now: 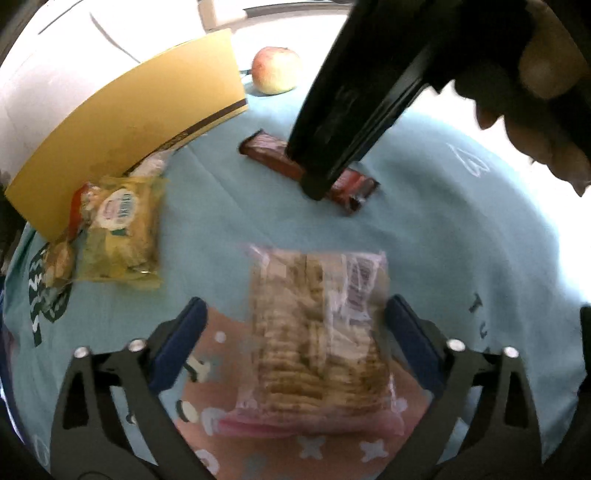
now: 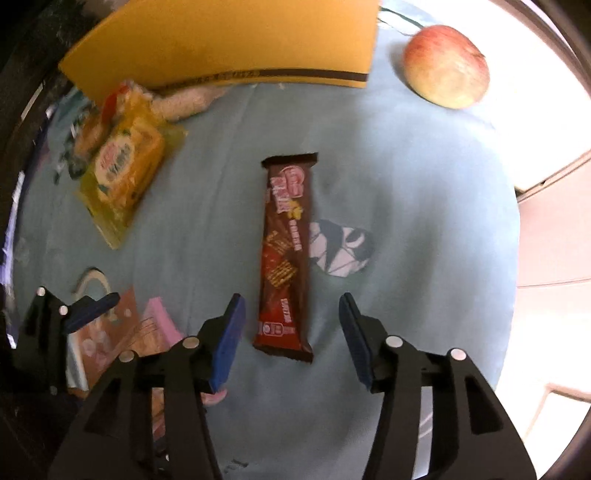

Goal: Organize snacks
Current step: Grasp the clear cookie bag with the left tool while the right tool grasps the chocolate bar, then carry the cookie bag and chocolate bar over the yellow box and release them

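left tool (image 1: 295,332): wide open, holding nothing; the clear cracker pack (image 1: 317,332) lies lengthwise between its blue pads, the right pad close against the wrapper, the left pad standing off.
right tool (image 2: 291,332): wide open, empty; the brown chocolate bar (image 2: 286,254) lies straight ahead along its line, the near end between the pads, touching neither.
other snacks: a yellow biscuit pack (image 2: 122,177) ahead and to the left of the right tool, partly under the edge of the yellow folder (image 2: 229,33); an apple (image 2: 447,66) far ahead to the right.
surface: pale blue cloth (image 2: 424,184) over the tabletop.
step in hand: likely lowering each tool onto its packet.
doing it well: centre the left tool so both pads meet the cracker pack together, and close gently, since the stacked crackers probably crush easily; bring the right tool forward toward the bar's middle before closing across its narrow width.
risk: thin wrappers may slip or fold.
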A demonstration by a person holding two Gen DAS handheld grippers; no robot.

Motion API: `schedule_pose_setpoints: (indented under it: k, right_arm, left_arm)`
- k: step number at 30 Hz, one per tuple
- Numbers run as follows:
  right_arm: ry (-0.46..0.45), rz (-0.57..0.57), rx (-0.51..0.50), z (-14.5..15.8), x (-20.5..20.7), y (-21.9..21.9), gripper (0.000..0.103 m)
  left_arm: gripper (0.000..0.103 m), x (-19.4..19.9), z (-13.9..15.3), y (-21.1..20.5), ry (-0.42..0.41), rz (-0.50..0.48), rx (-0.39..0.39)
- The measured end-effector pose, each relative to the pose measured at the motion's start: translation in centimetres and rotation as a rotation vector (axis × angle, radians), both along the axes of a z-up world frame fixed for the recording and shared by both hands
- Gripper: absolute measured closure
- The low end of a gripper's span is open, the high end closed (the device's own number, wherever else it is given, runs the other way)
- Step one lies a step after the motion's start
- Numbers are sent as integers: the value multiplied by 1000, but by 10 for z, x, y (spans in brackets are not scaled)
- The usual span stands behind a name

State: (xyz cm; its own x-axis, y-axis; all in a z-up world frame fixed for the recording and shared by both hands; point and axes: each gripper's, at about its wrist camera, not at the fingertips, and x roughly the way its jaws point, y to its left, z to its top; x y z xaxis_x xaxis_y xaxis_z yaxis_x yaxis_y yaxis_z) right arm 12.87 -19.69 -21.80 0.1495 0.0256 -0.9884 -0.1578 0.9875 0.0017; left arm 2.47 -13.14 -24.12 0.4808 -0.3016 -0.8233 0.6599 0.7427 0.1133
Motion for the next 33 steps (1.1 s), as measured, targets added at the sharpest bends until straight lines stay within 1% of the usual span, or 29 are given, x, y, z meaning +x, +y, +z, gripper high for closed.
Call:
schedule_pose_setpoints:
  k: [1,2,3,4,5,6,7,9,11,13,15,17,18,19,20,21,23,25,26,27,29,33]
  right_arm:
    - [-18,29,-37,-1,-3,8,49]
    - [-27,45,-44,-2,-5,11,55]
    - [-39,59,-27,1,-8,15,74]
    - [-50,55,-17,3,-9,15,77]
    - [-62,38,24,8,-10,10,79]
    - [-70,29,49,12,-10,9,79]
    - [-74,25,75,16,-11,8,79]
    - [-92,18,117,25,-13,7,79]
    - [-101,8,140,33,-15,8,79]
    - [-98,-1,169,37,-17,9,79]
    - [-82,17,156,36,-20,-4,79]
    - [-47,44,99,20,-19,-1,79]
    - [-44,54,83,20,-23,-10,76]
    - [-50,73,57,16,-22,-5,73]
    - [-63,83,36,16,-22,-1,66]
    - [-79,92,11,15,-20,4,61]
    - [-89,99,1,10,-14,13,61]
    - [-90,115,-32,3,-9,23,61]
    - [-80,123,-32,-4,-3,31,65]
    - [-75,125,-17,-2,-2,33,78]
    - [-68,124,25,4,-3,35,79]
    - [-104,89,144,35,-5,30,79]
  left_arm:
    - [39,-1,1,1,35,-29,-33]
    - [44,-3,3,2,31,-36,-29]
    - [45,-3,5,4,34,-36,-31]
    - [47,-1,6,10,56,-22,-50]
    - [47,1,10,19,65,6,-69]
    - [47,4,12,27,67,22,-82]
    - [47,6,16,41,70,55,-117]
    - [47,7,26,59,61,107,-146]
    - [47,12,38,79,38,168,-180]
    - [47,15,51,92,14,212,-195]
    - [47,17,59,102,-6,251,-193]
    - [47,27,62,114,-3,293,-175]
    - [47,29,62,121,4,318,-172]
    - [47,34,61,122,11,330,-174]
    - [47,37,61,126,17,343,-172]
    - [47,38,61,127,20,348,-170]
    - [47,36,57,127,29,353,-160]
    - [47,31,54,127,36,354,-151]
    - [47,27,53,127,38,356,-147]
    - [47,27,52,127,38,358,-145]
    - [47,26,57,129,29,361,-158]
    - [47,26,74,133,-3,372,-201]
